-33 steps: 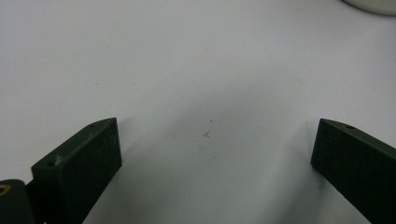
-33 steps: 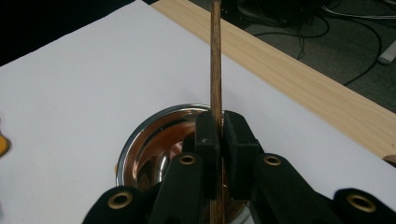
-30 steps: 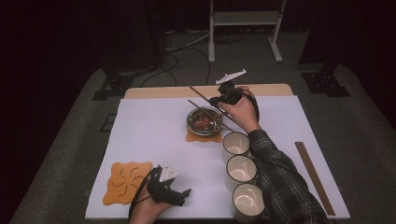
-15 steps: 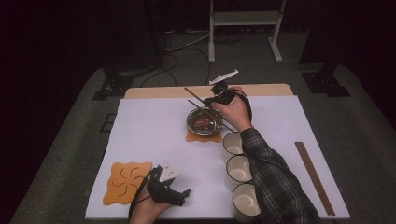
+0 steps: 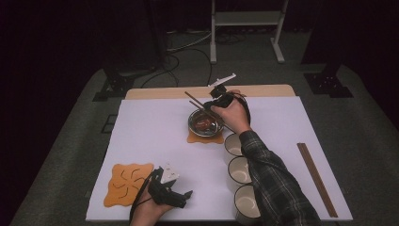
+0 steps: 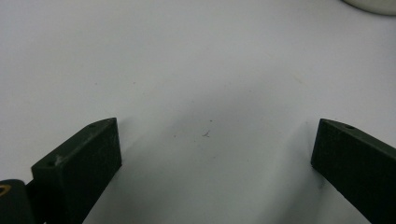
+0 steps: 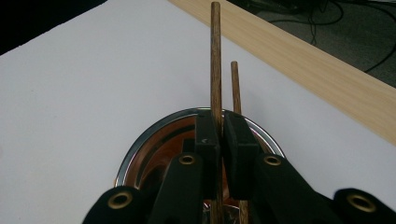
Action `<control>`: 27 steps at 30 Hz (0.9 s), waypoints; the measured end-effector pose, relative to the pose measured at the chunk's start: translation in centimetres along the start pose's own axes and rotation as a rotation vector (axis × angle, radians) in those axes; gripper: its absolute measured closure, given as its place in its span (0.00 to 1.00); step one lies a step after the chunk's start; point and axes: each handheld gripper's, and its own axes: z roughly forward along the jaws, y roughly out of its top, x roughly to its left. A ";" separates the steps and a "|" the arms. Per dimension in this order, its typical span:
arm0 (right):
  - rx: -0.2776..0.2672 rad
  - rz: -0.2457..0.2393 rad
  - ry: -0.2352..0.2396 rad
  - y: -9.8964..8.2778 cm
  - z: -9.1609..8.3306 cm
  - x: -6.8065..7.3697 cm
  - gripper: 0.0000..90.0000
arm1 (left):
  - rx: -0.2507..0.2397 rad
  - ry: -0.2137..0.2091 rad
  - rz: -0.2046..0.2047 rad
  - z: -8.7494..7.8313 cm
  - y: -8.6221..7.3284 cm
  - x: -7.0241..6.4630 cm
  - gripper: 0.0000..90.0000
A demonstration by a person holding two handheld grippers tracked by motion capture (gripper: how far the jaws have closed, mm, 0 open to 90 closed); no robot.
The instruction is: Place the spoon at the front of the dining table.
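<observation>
Right claw (image 7: 219,140) was clamped on a pair of wooden chopsticks (image 7: 215,60). In the right gripper view the jaws stood almost together, with only a thin slot between the pads; 1 stick ran up through that slot, the 2nd showed just right of it. Both sticks poked out past the jaw tips, over the far rim of the metal bowl (image 7: 135,154).

High view: right claw (image 5: 217,96) sat at the far side of the bowl (image 5: 205,123), with the chopsticks (image 5: 195,101) slanting up and left from the hand, over the bowl's far edge. The bowl held something reddish-brown and sat on a small orange mat (image 5: 197,139) near the middle of the white bench (image 5: 155,132). Whether the sticks touched the bowl's rim, I could not tell.

Left claw (image 5: 176,195) was apart and empty. In the left gripper view the 2 jaws stood wide, with bare white bench (image 6: 201,70) between them; nothing was touched. It rested low at the near edge of the bench, just right of an orange coaster (image 5: 127,183) with curved slits.

Others: 3 white cups (image 5: 240,169) stood in a row along the person's right forearm, and a 2nd pair of chopsticks (image 5: 316,178) lay flat near the right edge of the bench, well apart from everything else.

No brands, labels or readable writing were seen on any item.
</observation>
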 end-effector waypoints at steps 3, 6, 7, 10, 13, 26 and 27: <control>0.006 0.000 0.000 -0.2 0.2 0.0 0.93 | 0.000 0.000 0.000 0.0 0.0 0.0 0.01; 0.013 0.000 -0.003 -0.4 0.5 0.0 0.93 | 0.000 0.000 0.000 0.0 0.0 0.0 0.01; 0.016 -0.003 -0.004 -0.4 0.6 -0.1 0.93 | 0.000 0.000 -0.001 0.0 0.0 0.0 0.01; 0.026 -0.009 -0.006 -0.6 0.9 -0.1 0.93 | 0.000 0.000 0.000 0.0 0.0 0.0 0.01; 0.037 -0.004 -0.007 -0.8 1.2 -0.1 0.93 | 0.000 0.000 0.000 0.0 0.0 0.0 0.01; 0.069 -0.017 -0.025 -1.4 2.1 0.0 0.93 | 0.000 0.000 0.000 0.0 0.0 0.0 0.01; 0.072 -0.021 -0.027 -1.4 2.2 -0.1 0.93 | 0.000 0.000 0.000 0.0 0.0 0.0 0.01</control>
